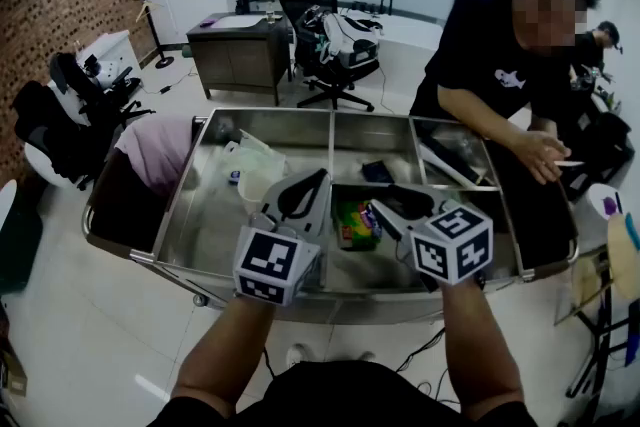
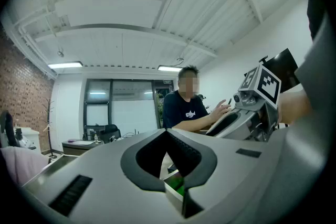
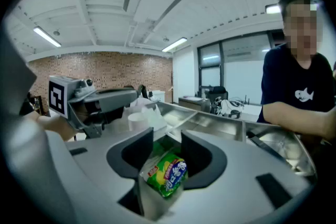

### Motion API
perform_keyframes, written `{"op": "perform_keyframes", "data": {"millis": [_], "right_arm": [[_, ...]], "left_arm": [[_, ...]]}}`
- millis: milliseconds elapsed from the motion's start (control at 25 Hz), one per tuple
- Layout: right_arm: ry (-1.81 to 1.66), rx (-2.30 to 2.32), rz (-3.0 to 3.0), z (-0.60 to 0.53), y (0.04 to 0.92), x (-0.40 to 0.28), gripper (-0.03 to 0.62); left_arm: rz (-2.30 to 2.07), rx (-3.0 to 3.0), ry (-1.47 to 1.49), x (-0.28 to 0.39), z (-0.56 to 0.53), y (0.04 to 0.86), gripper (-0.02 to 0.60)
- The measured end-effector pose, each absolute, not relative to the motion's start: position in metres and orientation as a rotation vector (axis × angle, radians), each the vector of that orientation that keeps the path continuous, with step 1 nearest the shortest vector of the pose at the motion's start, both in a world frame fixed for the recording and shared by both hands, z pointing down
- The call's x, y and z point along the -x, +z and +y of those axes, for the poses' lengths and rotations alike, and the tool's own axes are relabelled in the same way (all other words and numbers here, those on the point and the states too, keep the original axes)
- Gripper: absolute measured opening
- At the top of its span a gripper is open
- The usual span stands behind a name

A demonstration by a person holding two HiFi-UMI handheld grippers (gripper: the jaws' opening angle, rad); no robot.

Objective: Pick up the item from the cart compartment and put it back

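Observation:
A green snack packet (image 1: 356, 225) lies in the front middle compartment of the steel cart (image 1: 330, 112). My right gripper (image 1: 381, 208) hovers just right of it, jaws apart. In the right gripper view the packet (image 3: 169, 176) shows in the gap below the open right gripper (image 3: 168, 137), and I cannot see the pads pressing on it. My left gripper (image 1: 322, 178) hangs over the divider left of the packet. Its jaws meet at the tips (image 2: 167, 131) with nothing between them. A sliver of the green packet (image 2: 176, 185) shows under them.
White plastic bags and a cup (image 1: 256, 171) fill the left compartment, and a black item (image 1: 377, 172) lies behind the packet. A person in a black shirt (image 1: 495, 80) leans on the cart's right side. A pink cloth (image 1: 155, 151) hangs at the cart's left end.

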State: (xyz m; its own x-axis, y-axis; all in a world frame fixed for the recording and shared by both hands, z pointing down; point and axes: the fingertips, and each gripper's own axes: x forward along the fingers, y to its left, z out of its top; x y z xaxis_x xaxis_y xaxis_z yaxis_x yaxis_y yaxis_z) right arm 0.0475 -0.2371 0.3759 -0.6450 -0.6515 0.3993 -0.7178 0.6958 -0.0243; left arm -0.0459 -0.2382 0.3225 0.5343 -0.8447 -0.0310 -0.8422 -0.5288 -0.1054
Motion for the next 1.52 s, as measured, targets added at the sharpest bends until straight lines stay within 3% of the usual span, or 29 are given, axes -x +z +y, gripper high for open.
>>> {"op": "perform_keyframes", "data": {"millis": [280, 720, 1320, 1520], "right_arm": [[0.411, -0.931, -2.274, -0.263, 0.433, -0.037, 0.284], [0.604, -0.906, -2.087, -0.277, 0.498, -0.041, 0.287], [0.768, -0.902, -2.134, -0.283, 0.520, -0.031, 0.287], [0.848, -0.884, -2.174, -0.281, 0.528, -0.027, 0.241]], "left_arm": [[1.548, 2.684, -0.031, 0.061, -0.271, 0.342, 0.000], [1.535, 2.746, -0.073, 0.060, -0.278, 0.375, 0.000], [1.486, 2.794, -0.141, 0.048, -0.277, 0.391, 0.000], [1.482, 2.799, -0.155, 0.047, -0.277, 0.393, 0.000]]}}
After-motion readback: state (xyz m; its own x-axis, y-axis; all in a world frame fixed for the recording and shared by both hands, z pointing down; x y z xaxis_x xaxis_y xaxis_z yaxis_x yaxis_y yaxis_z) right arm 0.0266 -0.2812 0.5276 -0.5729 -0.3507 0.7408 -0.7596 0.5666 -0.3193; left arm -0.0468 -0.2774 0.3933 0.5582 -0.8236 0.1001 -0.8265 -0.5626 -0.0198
